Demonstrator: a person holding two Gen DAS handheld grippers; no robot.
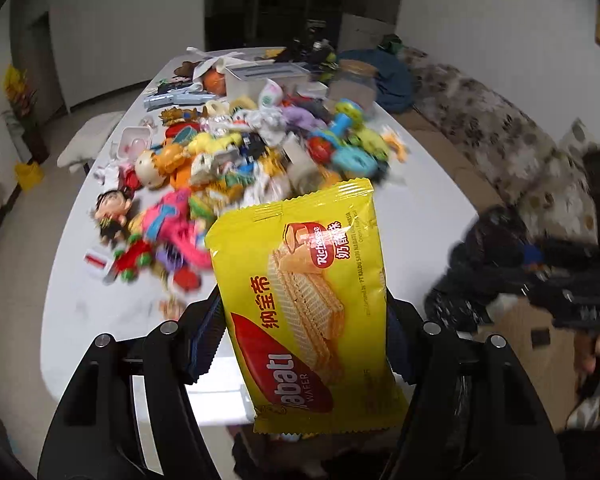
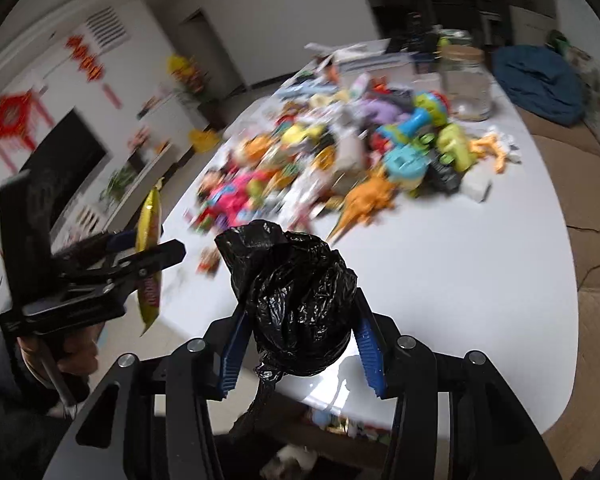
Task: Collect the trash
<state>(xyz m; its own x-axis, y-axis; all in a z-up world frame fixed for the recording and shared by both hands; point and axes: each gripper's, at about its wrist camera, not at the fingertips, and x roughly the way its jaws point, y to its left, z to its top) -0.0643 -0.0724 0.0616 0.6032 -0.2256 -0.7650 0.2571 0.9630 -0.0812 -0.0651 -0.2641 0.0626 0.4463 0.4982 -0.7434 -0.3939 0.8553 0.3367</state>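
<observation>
The left hand-held gripper pinches a yellow wafer packet between its ridged pads, gripping it across its width at about mid-length. The packet stands up out of the jaws, lifted clear of the white counter, its crimped far end reaching toward the heap of toys. In the right wrist view the same packet shows edge-on at the left, held off the counter's left edge by the left hand-held gripper, with a hand wrapped round the grip below it.

The right hand-held gripper has its blue pads pressed against the sides of a bunched black trash bag. The crumpled plastic bulges up between the jaws and a twisted tail of it hangs down over the counter's near edge. In the left wrist view the bag appears at the right, blurred, beside the counter's right edge.

The toys cover the middle and far left of the counter: a pink plastic piece, a small doll at the near left of the heap, an orange dinosaur at its near right, and a glass jar with a cork lid toward the far right. A dark blue cloth bundle lies beyond the counter's far right corner, on a patterned sofa.
</observation>
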